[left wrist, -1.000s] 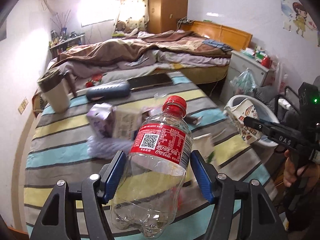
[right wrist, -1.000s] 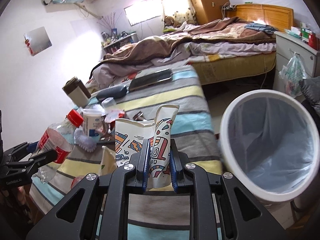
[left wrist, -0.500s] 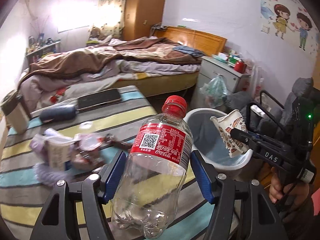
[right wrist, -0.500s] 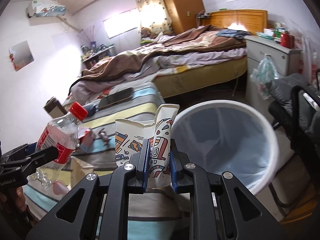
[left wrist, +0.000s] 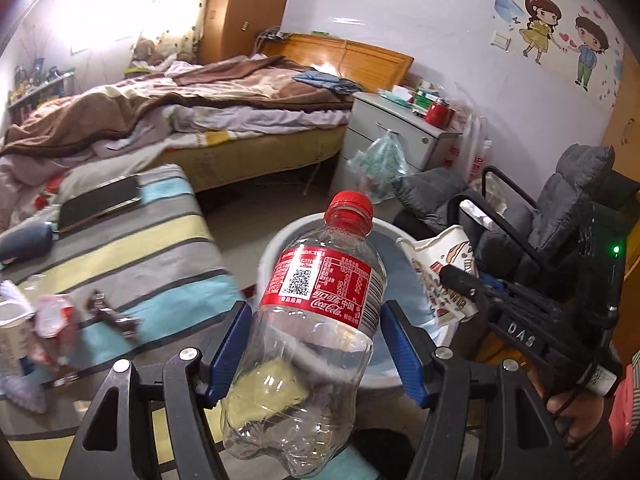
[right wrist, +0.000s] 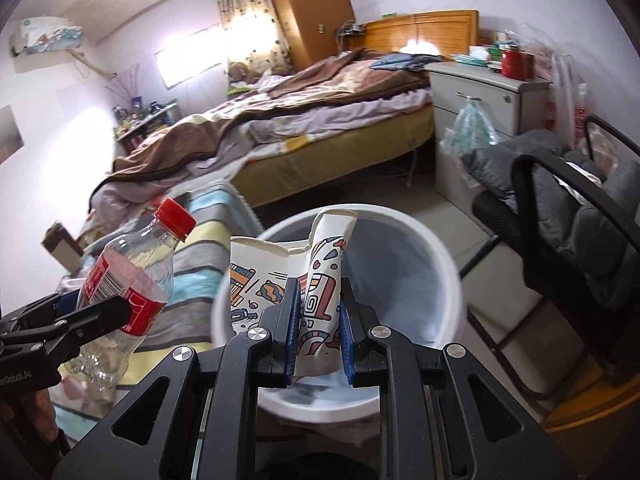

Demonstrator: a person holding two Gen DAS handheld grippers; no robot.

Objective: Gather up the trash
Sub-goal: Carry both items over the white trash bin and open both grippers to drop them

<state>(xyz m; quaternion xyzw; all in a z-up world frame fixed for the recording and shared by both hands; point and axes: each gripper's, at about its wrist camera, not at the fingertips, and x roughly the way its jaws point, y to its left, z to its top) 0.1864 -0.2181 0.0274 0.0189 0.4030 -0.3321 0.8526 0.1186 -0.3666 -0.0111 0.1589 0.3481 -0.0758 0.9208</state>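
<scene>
**Over the bin: bottle and cup ready to drop**

At centre frame in the left wrist view, the empty Coca-Cola bottle (left wrist: 320, 344) sits clamped in the left gripper (left wrist: 316, 354), before the white trash bin (left wrist: 272, 252). It looks light, slick and easily dented; mid-body suits it. The right gripper (right wrist: 319, 330) pinches a crushed paper cup (right wrist: 316, 276), soft and weightless, above the bin's mouth beside the striped table (left wrist: 152, 248).

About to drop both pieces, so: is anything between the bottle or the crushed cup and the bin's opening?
Nothing visible. The crushed cup in the right gripper hangs over the bin; the bottle sits near its rim.
</scene>
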